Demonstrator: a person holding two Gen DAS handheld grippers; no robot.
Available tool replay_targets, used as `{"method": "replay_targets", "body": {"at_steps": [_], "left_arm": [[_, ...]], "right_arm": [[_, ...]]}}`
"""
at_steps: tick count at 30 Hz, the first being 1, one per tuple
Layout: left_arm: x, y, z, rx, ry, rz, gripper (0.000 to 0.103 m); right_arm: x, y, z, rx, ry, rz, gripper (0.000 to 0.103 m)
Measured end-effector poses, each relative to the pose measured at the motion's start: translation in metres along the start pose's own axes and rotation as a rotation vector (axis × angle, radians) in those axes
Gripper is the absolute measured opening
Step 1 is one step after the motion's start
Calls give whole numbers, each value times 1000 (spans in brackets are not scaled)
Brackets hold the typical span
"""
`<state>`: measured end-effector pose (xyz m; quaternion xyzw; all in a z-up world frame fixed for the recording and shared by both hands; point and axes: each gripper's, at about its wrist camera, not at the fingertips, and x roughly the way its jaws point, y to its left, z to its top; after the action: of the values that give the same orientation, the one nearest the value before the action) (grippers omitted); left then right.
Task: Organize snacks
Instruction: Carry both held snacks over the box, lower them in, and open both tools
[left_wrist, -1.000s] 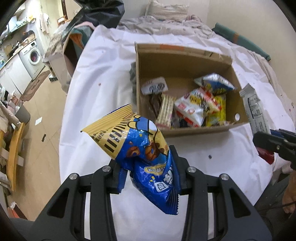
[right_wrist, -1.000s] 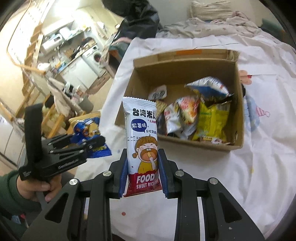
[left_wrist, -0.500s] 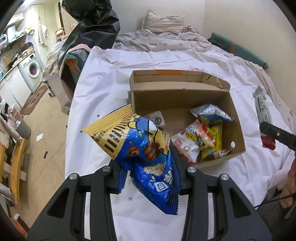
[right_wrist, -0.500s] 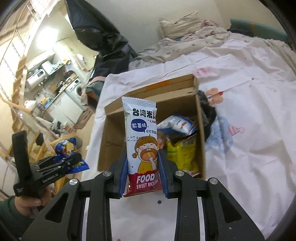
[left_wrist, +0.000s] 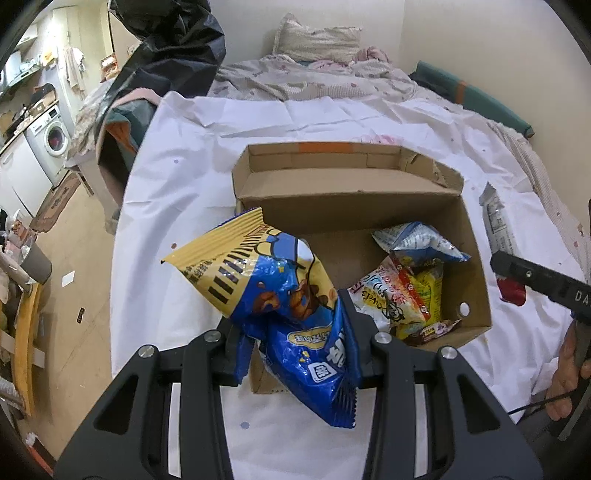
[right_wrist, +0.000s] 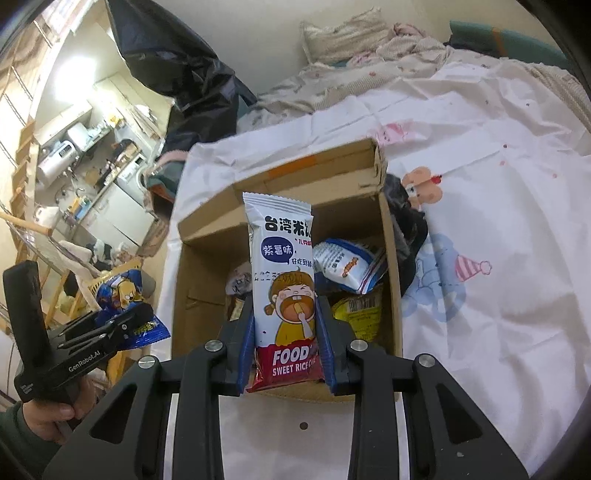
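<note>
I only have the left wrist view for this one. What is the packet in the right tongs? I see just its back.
Observer: A white packet with a cartoon child and a red band reading FOOD, clamped in the right tongs.
Operator: Anything beside the box I'm missing?
Observer: A black crumpled thing lies outside the box, against its right wall.
Operator: Who holds my tongs?
Observer: A hand in a green sleeve grips the left tongs, which hold the bag.

Cream wall (left_wrist: 461, 44), tan floor (left_wrist: 74, 258), washing machine (left_wrist: 51, 136), pillow (left_wrist: 317, 38).
</note>
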<state>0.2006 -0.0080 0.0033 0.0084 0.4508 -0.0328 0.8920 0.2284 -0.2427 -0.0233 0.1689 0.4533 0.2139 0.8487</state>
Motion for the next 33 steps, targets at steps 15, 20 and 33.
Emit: {"method": "replay_targets", "body": {"at_steps": [15, 20, 33], "left_arm": [[54, -6, -9, 42, 17, 6, 36], [59, -5, -8, 16, 46, -21, 37], [51, -4, -8, 16, 21, -32, 40]], "right_arm": [[34, -9, -23, 34, 134, -92, 31], [42, 0, -28, 2, 155, -99, 31], [33, 0, -24, 36, 122, -56, 62]]}}
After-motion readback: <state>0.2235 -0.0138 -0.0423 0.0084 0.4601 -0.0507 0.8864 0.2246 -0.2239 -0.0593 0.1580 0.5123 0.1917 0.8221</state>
